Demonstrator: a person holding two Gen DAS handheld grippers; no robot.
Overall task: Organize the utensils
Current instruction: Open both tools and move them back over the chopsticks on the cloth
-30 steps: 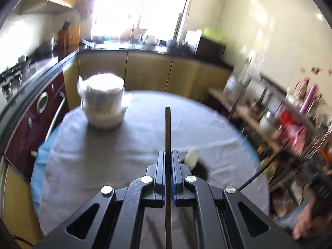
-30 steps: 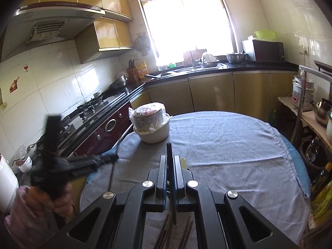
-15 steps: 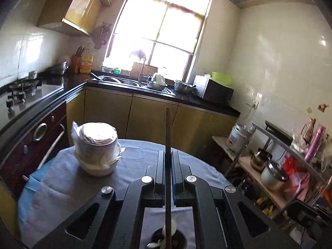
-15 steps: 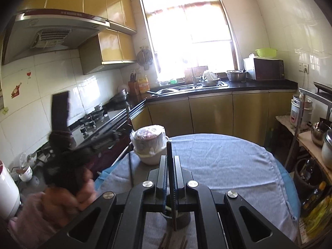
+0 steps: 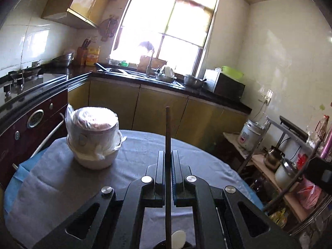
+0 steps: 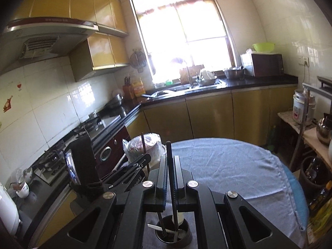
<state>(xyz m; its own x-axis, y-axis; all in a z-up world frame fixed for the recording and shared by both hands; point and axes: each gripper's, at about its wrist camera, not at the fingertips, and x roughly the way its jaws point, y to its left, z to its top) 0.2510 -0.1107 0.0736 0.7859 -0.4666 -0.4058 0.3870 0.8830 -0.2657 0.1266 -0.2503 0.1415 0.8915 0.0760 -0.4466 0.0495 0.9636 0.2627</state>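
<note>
My left gripper point(image 5: 168, 154) is shut on a dark chopstick point(image 5: 167, 128) that stands upright between its pads. Under it, at the picture's bottom edge, shows the rim of a black holder cup point(image 5: 159, 245) with a white spoon point(image 5: 178, 236). My right gripper point(image 6: 170, 157) is shut on another dark chopstick point(image 6: 169, 166), whose lower end reaches into the mouth of the holder cup point(image 6: 186, 239). The cup holds white spoons and other chopsticks. In the right wrist view the left gripper point(image 6: 145, 158) sits close on the left with its chopstick point(image 6: 143, 145).
A plastic-wrapped pot on a white bowl point(image 5: 93, 137) point(image 6: 145, 147) stands at the far left of the round table point(image 5: 51, 182) point(image 6: 228, 166), which has a grey cloth over blue. Counters, stove and sink lie behind. A cluttered shelf rack point(image 5: 290, 166) stands at the right.
Both grippers came over the holder cup, each still gripping its chopstick. The left gripper moved in close beside the right one. The right chopstick's lower end now sits in the cup.
</note>
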